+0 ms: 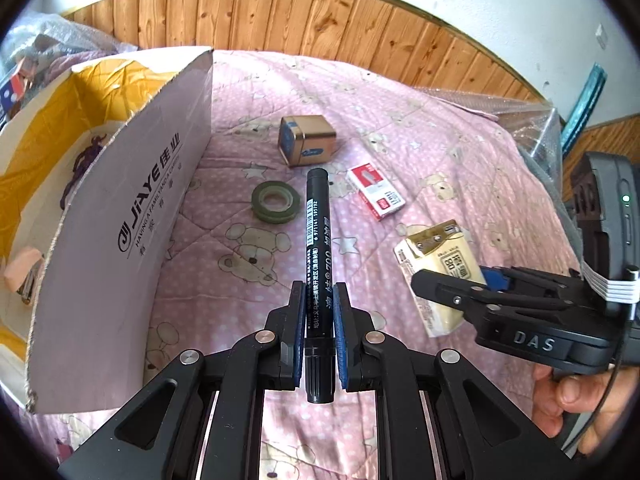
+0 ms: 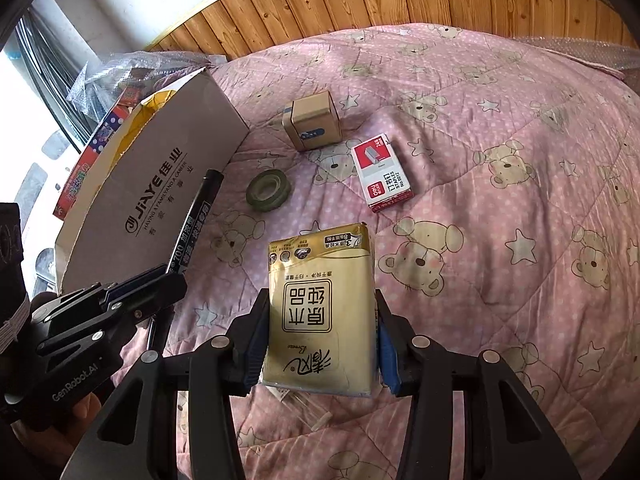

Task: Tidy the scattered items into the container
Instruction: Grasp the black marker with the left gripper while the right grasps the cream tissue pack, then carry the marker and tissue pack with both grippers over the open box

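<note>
Left gripper [image 1: 320, 316] is clamped on a black marker [image 1: 317, 240], frame centre, lifted for carrying. Right gripper [image 2: 320, 336] pinches the tissue pack [image 2: 320, 312]. The cardboard box [image 1: 120, 216] stands at left, apparently their destination.

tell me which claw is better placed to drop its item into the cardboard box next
Left. The left claw, shut on the black marker, sits right beside the cardboard box wall. The right claw grips the tissue pack farther from the box, with the left claw between.

Black marker [image 1: 318, 240], gold tissue pack [image 2: 322, 312] aloft
</note>
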`<state>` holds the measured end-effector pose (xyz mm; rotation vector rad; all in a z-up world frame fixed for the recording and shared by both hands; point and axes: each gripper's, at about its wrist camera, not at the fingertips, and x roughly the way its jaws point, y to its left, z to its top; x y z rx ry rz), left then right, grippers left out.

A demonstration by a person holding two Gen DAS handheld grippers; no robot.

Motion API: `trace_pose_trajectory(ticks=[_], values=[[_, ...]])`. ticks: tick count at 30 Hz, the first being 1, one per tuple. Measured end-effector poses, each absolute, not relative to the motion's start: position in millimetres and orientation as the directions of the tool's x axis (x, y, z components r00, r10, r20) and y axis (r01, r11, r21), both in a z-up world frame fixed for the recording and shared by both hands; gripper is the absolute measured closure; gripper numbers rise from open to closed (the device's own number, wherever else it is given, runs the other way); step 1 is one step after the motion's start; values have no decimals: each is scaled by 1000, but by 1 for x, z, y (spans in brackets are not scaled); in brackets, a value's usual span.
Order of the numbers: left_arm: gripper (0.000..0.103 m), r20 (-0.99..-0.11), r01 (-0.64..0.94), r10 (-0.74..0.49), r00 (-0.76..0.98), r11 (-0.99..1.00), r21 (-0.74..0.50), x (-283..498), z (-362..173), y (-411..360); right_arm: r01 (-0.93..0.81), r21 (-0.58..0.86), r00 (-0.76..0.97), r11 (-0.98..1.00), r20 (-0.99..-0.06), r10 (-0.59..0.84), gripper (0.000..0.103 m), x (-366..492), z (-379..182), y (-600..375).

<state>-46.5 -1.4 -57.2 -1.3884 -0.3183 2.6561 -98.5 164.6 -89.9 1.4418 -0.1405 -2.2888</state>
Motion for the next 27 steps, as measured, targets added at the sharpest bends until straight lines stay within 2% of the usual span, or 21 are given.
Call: trace_pose_trajectory(ticks=[9,27], values=[[90,-747,-81,235,-622,-968,-237,-23,-26,0,313,300,-379,-901,-831,-408,55,-84,-85,162],[90,-688,-89,272,-673,-953,-290,12,6,-34,319,334,-405,-887,-798,-446,55,-33,-60,137]])
